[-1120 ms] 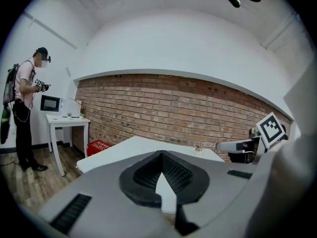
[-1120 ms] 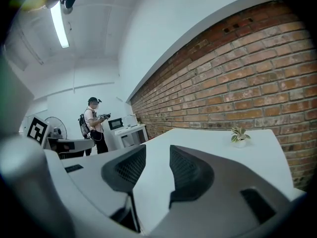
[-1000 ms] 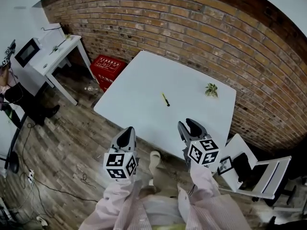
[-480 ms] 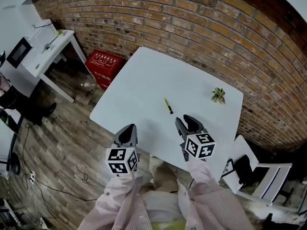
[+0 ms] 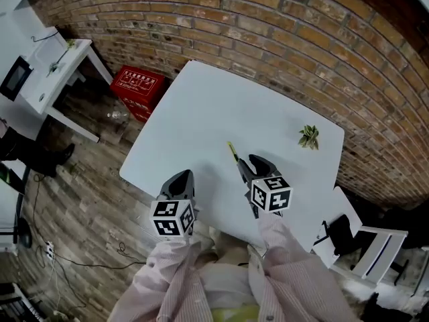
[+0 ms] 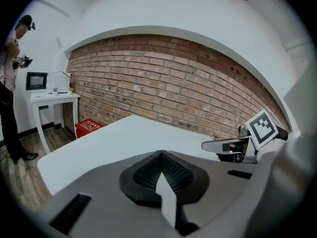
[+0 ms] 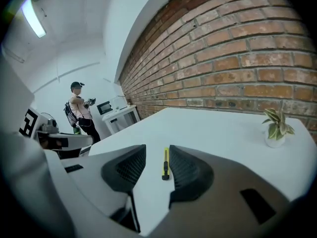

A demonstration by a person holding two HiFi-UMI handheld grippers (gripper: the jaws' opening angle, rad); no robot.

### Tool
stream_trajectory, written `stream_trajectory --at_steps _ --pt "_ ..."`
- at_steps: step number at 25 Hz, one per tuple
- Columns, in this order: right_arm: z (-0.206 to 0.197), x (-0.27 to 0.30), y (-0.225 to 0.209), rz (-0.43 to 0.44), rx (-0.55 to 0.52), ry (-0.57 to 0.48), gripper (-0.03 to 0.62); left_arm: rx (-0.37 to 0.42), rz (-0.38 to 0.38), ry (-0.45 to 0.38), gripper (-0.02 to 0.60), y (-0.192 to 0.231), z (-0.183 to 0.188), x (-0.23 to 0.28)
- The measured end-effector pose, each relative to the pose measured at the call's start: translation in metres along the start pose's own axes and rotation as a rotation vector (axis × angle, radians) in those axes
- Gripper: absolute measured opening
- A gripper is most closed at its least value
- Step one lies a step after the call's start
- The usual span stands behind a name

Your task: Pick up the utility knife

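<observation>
A slim yellow-and-black utility knife (image 5: 231, 150) lies flat near the middle of the white table (image 5: 201, 113). My right gripper (image 5: 255, 166) hovers just short of it, open, with its tips close to the knife's near end. In the right gripper view the knife (image 7: 165, 163) shows in the gap between the two dark fingers (image 7: 126, 168), apart from both, and the right gripper (image 7: 156, 163) holds nothing. My left gripper (image 5: 179, 180) sits over the table's near edge, shut and empty. The left gripper (image 6: 163, 171) points at the bare tabletop.
A small potted plant (image 5: 309, 136) stands at the table's far right. A brick wall (image 5: 281, 25) runs behind the table. A red crate (image 5: 137, 86) and a white side desk (image 5: 47, 66) are at the left. A white chair (image 5: 365, 253) stands at the right. A person (image 7: 79, 110) stands far off.
My right gripper has moved forward over the table until its tips reach the knife's near end. The left gripper has edged forward to the table's near edge.
</observation>
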State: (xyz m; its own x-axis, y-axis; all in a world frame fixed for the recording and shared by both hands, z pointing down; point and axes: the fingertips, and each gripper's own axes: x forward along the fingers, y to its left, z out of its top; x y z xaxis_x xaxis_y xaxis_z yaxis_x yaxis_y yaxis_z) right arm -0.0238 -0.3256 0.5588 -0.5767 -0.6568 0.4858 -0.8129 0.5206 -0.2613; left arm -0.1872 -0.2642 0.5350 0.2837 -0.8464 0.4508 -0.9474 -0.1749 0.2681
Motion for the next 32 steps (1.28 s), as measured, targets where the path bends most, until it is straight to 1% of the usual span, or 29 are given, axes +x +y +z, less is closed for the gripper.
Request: stream_trajectory --at_steps 6,11,17,26,30,31,32 --pt "-0.015 0.031 -0.007 -0.013 -0.016 0.085 0.150 -0.009 -0.009 0.063 -0.009 0.009 -0.005 0.026" --pt "-0.022 0.048 -0.011 -0.015 -0.027 0.128 0.150 -0.011 -0.026 0.107 -0.009 0.013 -0.012 0.049" --pt "-0.037 0.058 -0.012 -0.033 -0.031 0.196 0.150 -0.016 -0.055 0.162 -0.009 0.011 -0.024 0.058" --pt "-0.053 0.073 -0.011 -0.079 -0.086 0.302 0.149 -0.001 -0.097 0.207 -0.008 0.015 -0.027 0.071" --pt "-0.054 0.075 -0.011 -0.094 -0.115 0.314 0.145 0.003 -0.112 0.215 -0.008 0.014 -0.027 0.074" --pt "-0.055 0.075 -0.012 -0.100 -0.129 0.320 0.141 0.003 -0.115 0.217 -0.008 0.013 -0.028 0.075" --pt "-0.056 0.074 -0.014 -0.109 -0.144 0.327 0.120 0.005 -0.118 0.219 -0.009 0.012 -0.029 0.075"
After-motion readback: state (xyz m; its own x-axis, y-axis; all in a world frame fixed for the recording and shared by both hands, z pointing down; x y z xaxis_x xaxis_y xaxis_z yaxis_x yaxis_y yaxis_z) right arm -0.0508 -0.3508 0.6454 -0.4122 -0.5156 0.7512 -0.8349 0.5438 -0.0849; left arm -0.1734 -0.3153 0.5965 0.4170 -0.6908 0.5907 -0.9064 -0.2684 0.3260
